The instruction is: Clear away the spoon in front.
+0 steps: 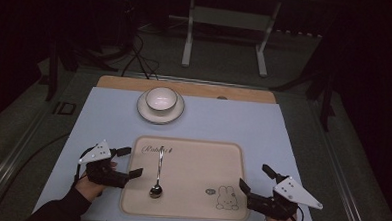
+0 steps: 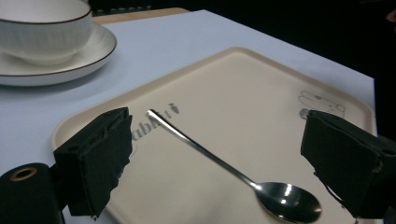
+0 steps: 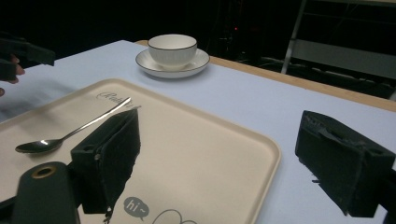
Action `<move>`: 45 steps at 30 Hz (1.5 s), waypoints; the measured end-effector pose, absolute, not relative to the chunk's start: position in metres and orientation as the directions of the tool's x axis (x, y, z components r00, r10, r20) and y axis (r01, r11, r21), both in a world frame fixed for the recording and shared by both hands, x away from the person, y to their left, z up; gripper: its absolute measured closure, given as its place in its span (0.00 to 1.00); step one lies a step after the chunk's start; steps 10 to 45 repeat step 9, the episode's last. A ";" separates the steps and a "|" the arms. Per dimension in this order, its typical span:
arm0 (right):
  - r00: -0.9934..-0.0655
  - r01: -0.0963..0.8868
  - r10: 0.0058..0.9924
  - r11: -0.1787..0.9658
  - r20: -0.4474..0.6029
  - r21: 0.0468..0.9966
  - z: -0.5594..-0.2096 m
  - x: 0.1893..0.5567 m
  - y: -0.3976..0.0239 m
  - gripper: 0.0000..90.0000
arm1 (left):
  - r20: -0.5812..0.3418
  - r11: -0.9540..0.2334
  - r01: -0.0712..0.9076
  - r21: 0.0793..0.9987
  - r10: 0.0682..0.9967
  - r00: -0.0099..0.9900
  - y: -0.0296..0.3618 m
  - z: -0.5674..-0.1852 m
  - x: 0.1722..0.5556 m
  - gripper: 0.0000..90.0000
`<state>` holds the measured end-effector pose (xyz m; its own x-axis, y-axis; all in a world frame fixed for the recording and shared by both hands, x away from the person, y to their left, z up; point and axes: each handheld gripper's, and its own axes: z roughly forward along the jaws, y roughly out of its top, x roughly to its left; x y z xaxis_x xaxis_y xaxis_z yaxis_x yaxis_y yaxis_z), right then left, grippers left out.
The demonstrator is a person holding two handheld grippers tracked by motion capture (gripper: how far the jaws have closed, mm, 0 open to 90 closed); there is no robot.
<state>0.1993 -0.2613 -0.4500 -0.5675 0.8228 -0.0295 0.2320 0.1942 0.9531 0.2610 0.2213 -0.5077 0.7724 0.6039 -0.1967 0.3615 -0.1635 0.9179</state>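
So the spoon point(image 1: 158, 172) is lying flat on the beige tray point(image 1: 195, 203) in the lower middle of the high view, long axis running up-down the frame with the bowl end at the bottom, and it sits just right of the left gripper point(image 1: 129, 162), which looks clearly nearer than the right gripper point(image 1: 253, 179) over at the tray's lower right edge. Both grippers are spread wide with nothing between the jaws. Upper middle of the frame there's a white bowl point(image 1: 161, 98) sitting on a saucer point(image 1: 145, 114), and it looks empty to me.
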 end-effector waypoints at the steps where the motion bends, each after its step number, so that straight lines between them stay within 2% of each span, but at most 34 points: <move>1: -0.567 0.236 0.824 0.194 -0.027 0.952 -0.450 0.199 -0.261 0.16 | -0.196 -0.164 0.361 0.918 0.603 0.773 0.222 -0.507 0.261 0.10; 45: -0.571 0.258 0.821 0.197 -0.016 0.946 -0.452 0.202 -0.260 0.15 | -0.209 -0.150 0.371 0.916 0.611 0.764 0.224 -0.507 0.263 0.10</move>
